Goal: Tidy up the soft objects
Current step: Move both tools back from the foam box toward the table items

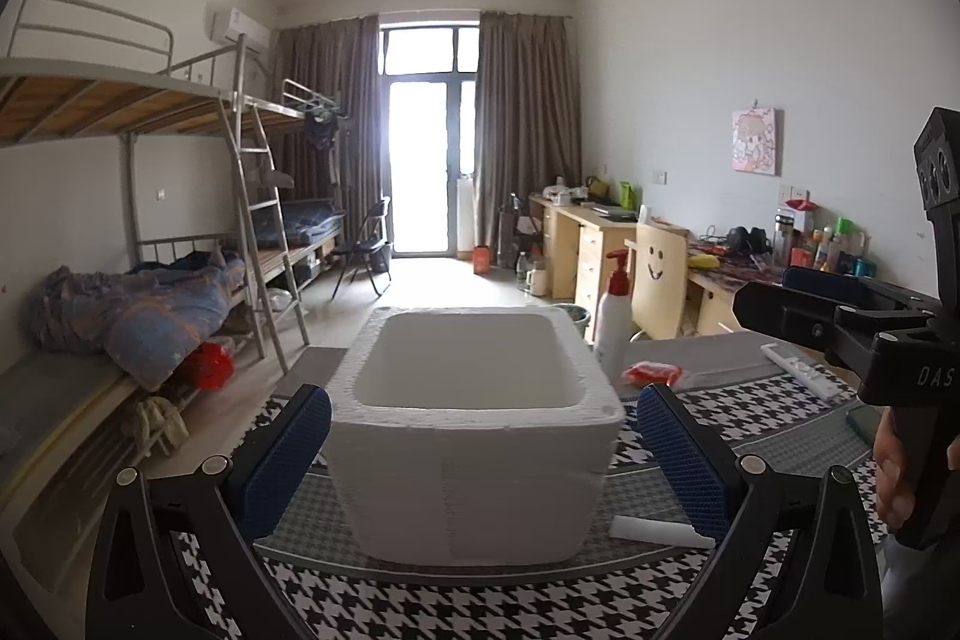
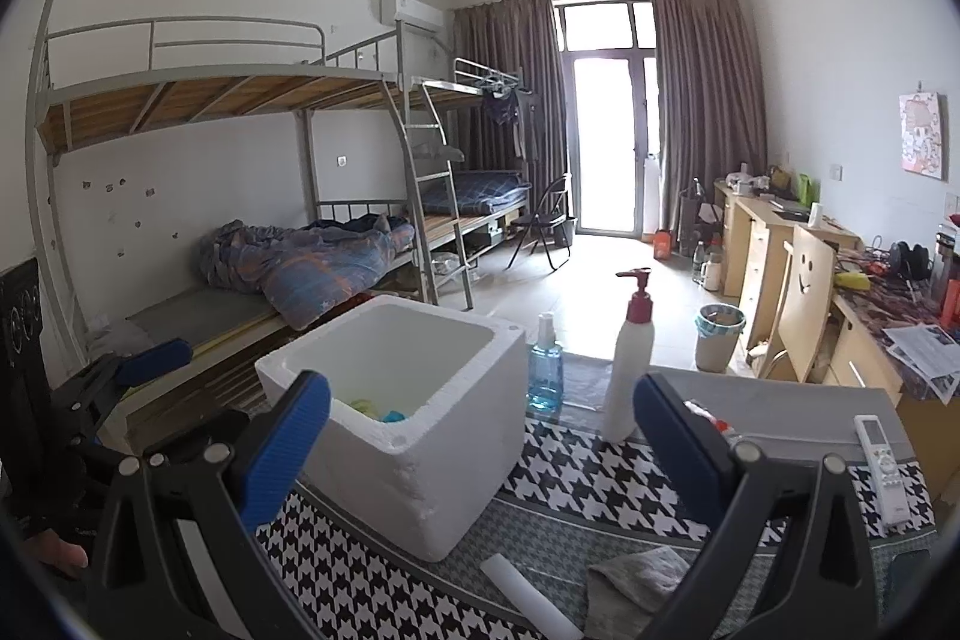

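Foam box [image 2: 414, 418] on houndstooth cloth [image 2: 600, 490] holds green, blue soft items [image 2: 378, 409]; both grippers' fingers wide apart, empty

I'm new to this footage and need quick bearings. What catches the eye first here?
The white foam box dominates, standing open on the houndstooth tablecloth right ahead of both open grippers, the left gripper and the right gripper; a few colourful soft items lie inside. To its right stands a white pump bottle with a red top, and a grey cloth lies near the table's front edge.

A pump bottle [image 2: 630, 370] stands beside a blue spray bottle [image 2: 545, 370]; remote [image 2: 882, 466] lies apart.
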A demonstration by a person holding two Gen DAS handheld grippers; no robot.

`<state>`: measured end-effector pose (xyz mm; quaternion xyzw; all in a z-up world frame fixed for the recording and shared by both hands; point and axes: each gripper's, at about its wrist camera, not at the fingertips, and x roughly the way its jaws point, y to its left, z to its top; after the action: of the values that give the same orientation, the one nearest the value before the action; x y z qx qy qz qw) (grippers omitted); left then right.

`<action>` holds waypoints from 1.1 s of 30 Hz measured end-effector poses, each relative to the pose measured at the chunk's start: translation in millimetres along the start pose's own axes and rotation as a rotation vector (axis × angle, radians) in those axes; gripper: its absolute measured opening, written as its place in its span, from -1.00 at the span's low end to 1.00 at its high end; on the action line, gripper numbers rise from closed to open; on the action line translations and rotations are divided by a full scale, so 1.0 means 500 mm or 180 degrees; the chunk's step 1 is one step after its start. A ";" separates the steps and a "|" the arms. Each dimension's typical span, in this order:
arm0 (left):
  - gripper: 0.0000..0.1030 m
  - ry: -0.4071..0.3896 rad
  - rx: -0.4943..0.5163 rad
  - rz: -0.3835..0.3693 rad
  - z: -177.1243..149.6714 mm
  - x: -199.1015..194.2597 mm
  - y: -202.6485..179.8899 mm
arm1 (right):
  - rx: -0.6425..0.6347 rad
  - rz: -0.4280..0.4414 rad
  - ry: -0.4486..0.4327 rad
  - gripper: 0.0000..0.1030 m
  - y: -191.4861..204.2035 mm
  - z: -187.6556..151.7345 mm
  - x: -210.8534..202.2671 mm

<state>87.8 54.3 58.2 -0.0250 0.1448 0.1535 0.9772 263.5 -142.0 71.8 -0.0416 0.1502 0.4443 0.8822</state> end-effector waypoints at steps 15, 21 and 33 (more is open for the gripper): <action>0.98 0.0017 0.0060 -0.0196 0.004 -0.001 -0.053 | 0.0068 -0.0209 -0.0029 0.98 -0.047 -0.030 -0.054; 0.98 0.0032 0.0060 -0.0311 -0.001 0.003 -0.070 | 0.0126 -0.0318 -0.0058 0.98 -0.065 -0.044 -0.079; 0.98 0.0023 0.0089 -0.0568 -0.014 0.016 -0.105 | 0.0161 -0.0540 -0.0044 0.98 -0.091 -0.068 -0.102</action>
<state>109.2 5.8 49.3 -0.0246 0.1477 0.0637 0.9867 263.6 -215.8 52.1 -0.0289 0.1513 0.3643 0.9185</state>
